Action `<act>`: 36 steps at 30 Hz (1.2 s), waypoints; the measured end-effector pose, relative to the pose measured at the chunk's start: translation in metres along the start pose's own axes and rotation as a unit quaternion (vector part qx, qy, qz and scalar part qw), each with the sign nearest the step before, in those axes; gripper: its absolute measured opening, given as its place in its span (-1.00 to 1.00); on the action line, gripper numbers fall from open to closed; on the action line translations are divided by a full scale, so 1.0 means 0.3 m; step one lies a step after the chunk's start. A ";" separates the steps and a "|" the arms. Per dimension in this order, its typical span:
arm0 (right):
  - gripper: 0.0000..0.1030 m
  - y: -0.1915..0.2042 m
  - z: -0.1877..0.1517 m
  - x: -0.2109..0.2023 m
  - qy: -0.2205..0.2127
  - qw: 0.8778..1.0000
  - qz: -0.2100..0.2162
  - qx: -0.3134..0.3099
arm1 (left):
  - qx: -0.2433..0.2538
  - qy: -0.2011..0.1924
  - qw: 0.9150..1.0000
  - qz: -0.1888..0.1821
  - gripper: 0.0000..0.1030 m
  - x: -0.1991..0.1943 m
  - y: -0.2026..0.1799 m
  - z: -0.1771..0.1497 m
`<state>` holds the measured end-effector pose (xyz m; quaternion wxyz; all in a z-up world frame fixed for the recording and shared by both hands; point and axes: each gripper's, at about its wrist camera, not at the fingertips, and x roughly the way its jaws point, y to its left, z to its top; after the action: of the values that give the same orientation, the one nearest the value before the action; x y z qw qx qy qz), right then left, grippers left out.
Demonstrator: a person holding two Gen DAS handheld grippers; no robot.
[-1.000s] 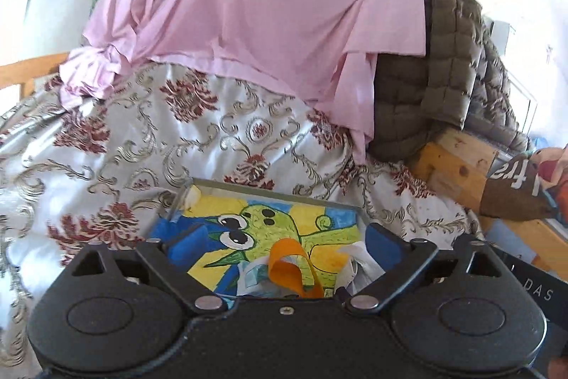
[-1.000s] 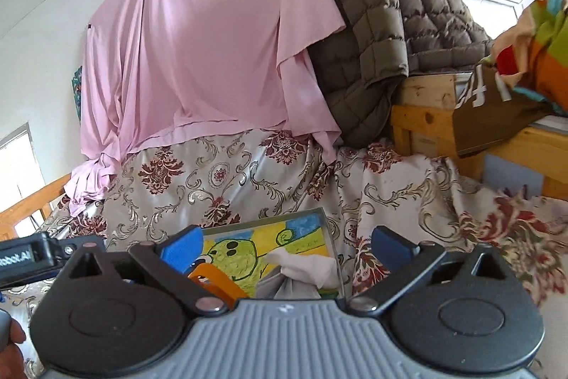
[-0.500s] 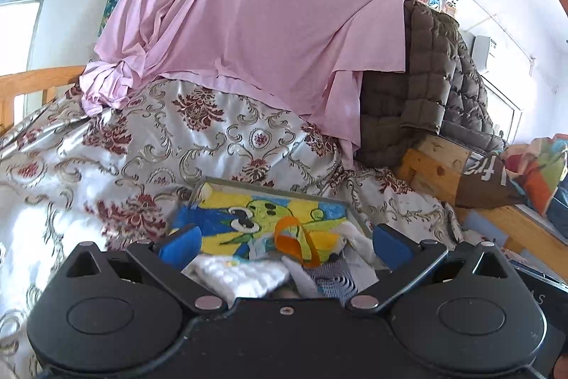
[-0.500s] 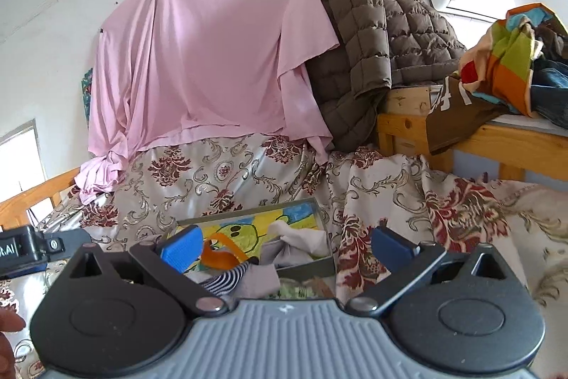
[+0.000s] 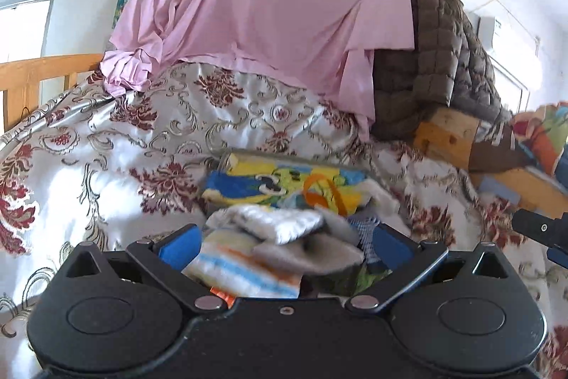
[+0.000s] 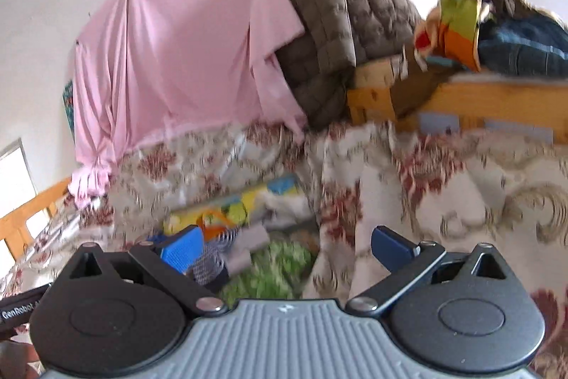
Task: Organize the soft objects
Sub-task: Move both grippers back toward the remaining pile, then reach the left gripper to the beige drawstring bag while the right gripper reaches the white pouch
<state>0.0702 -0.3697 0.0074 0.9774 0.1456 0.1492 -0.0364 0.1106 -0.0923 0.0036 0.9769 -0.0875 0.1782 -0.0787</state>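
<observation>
An open box with a cartoon-printed lid [image 5: 269, 178] lies on the floral bedspread. Soft items are heaped in front of it: a white fluffy piece [image 5: 280, 222], a blue-and-orange striped cloth [image 5: 241, 269], a grey piece [image 5: 312, 254] and an orange loop [image 5: 316, 196]. My left gripper [image 5: 284, 247] is open, with the heap showing between its blue pads; whether they touch it is unclear. The right wrist view is blurred. There the box [image 6: 234, 205], a black-and-white striped cloth [image 6: 209, 260] and something green [image 6: 277, 263] lie low and left. My right gripper [image 6: 287, 249] stands open over the bedspread, holding nothing.
A pink sheet [image 5: 262, 2] hangs on the wall behind the bed, beside a brown quilted jacket [image 5: 443, 59]. A wooden shelf [image 6: 479, 98] at the right carries colourful folded fabric and jeans. A wooden bed rail [image 5: 39, 70] runs along the left. The floral bedspread [image 5: 106, 166] spreads wide.
Both cameras have drawn back from the box, bringing more of the heap between the left fingers. The right view has swung right and become blurred. Both grippers stayed open.
</observation>
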 end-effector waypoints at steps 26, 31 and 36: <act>0.99 0.070 -0.131 0.184 0.221 0.974 -0.015 -0.048 | 0.046 0.098 0.994 -0.022 0.99 0.072 0.076 -0.147; 0.99 0.098 -0.150 0.208 0.240 0.968 0.003 -0.073 | 0.052 0.104 0.993 -0.022 0.99 0.079 0.077 -0.149; 0.99 0.133 -0.164 0.222 0.246 0.963 0.006 -0.110 | 0.060 0.103 0.993 -0.015 0.99 0.085 0.080 -0.140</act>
<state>0.1245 -0.3188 -0.0468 0.9207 0.0423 0.3874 0.0230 0.1218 -0.0797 -0.0483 0.9557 -0.0231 0.2713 -0.1120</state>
